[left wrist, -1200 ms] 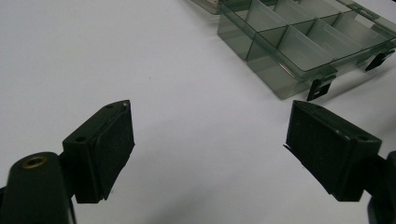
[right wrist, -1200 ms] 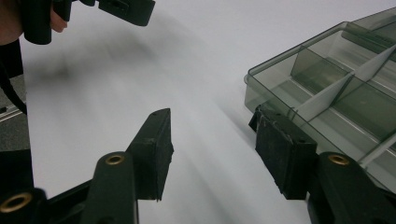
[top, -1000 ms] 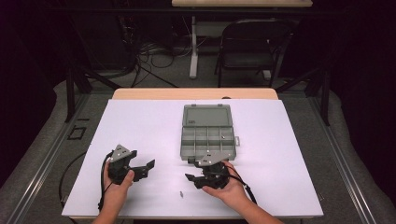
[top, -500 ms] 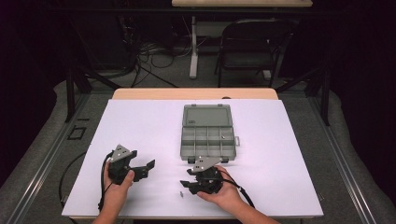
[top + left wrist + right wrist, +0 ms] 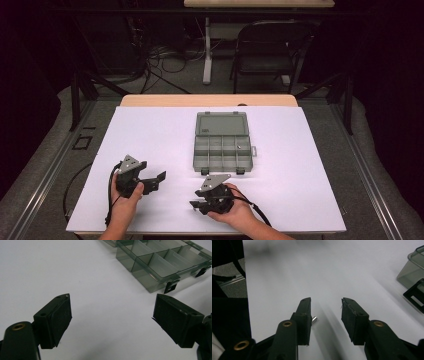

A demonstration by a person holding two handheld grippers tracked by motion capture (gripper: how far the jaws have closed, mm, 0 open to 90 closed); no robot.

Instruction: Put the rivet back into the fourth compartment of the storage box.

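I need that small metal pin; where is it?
The small metal pin lies on the white table, just inside the right gripper's left jaw, untouched.

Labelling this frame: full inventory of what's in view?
Small metal pin: 1, silver, on the sheet between the right gripper's pads, untouched.
Organizer box: 1, grey translucent, lid open, mid-table; one small item in a right compartment.
Sheet: 1, white, covers the table.
Table: 1, wooden, far edge showing.
Chair: 1, black, beyond the table.
Left gripper: 1, black, open, near-left.
Right gripper: 1, black, jaws just been closing around the pin.
Hands: 2, bottom edge.
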